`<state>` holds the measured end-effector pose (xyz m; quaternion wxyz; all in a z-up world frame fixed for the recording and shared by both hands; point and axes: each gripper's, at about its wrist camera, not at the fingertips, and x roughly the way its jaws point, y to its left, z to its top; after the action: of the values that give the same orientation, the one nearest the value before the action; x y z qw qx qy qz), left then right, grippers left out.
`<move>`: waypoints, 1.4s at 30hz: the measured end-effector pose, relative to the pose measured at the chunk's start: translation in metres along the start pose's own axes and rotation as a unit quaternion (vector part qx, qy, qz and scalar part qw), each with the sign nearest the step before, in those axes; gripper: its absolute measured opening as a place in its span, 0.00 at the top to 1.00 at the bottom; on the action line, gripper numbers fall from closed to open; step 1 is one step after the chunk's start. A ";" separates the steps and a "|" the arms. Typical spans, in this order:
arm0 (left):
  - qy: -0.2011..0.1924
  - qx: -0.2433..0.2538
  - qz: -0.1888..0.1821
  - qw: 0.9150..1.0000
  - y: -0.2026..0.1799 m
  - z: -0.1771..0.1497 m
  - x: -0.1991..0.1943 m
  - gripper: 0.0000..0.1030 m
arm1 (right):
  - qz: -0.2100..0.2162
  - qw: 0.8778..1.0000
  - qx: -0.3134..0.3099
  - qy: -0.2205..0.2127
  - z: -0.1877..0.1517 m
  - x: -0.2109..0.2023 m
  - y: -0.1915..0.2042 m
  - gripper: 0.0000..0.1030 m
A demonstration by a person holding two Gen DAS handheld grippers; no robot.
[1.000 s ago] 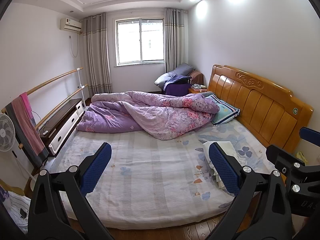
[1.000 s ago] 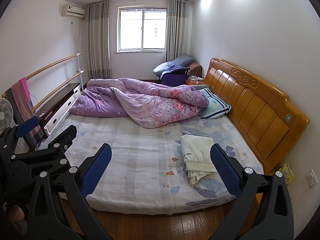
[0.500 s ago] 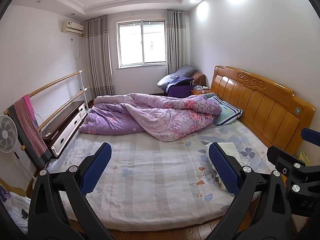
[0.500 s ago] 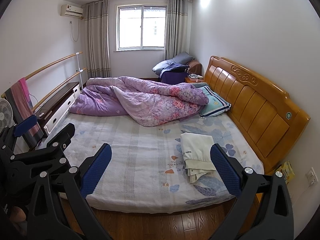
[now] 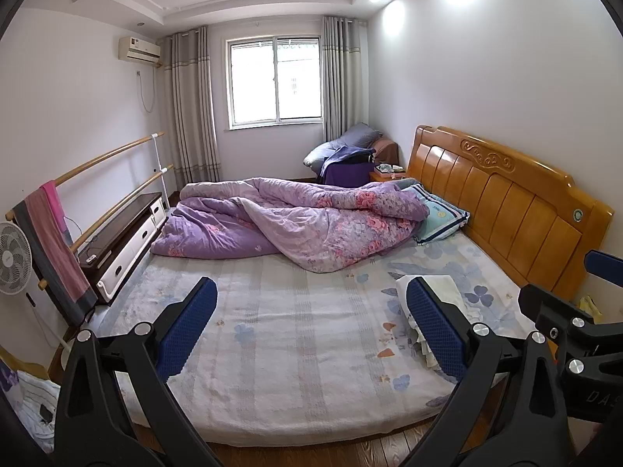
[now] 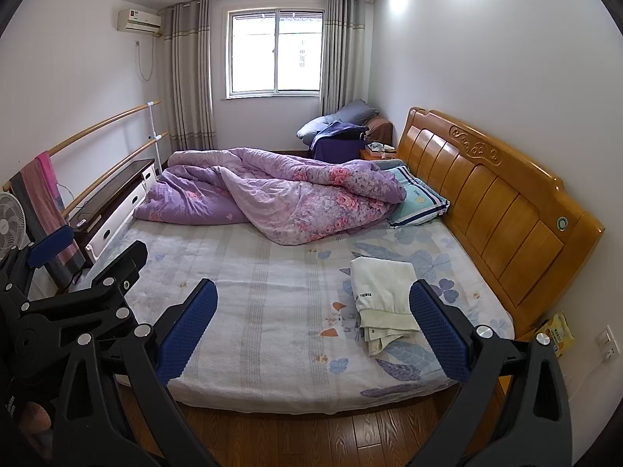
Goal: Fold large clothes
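A folded cream-white garment lies on the bed's right side near the wooden headboard; in the left wrist view the garment is partly hidden behind a blue pad. My left gripper hangs open above the bed's near edge with nothing between its fingers. My right gripper is also open and empty, held over the floor just short of the bed. The two grippers sit side by side, each seen at the edge of the other's view.
A rumpled purple floral quilt fills the far half of the bed, beside a blue-striped pillow. A low cabinet, rails with hanging towels and a fan line the left wall. Wooden floor runs below.
Both grippers have drawn back slightly and tilted upward, so the bed sits a little lower and farther in both views. The garment has not moved.
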<state>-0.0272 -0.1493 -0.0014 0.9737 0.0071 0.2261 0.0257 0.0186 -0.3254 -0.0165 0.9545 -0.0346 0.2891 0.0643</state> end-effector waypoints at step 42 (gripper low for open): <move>0.013 0.000 -0.002 1.000 -0.004 0.001 0.015 0.05 | 0.006 1.000 0.007 0.014 -0.001 0.010 -0.008 0.07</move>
<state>-0.0134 -0.1528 -0.0075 0.9708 0.0058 0.2388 0.0236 0.0276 -0.3322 -0.0224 0.9503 -0.0269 0.3030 0.0671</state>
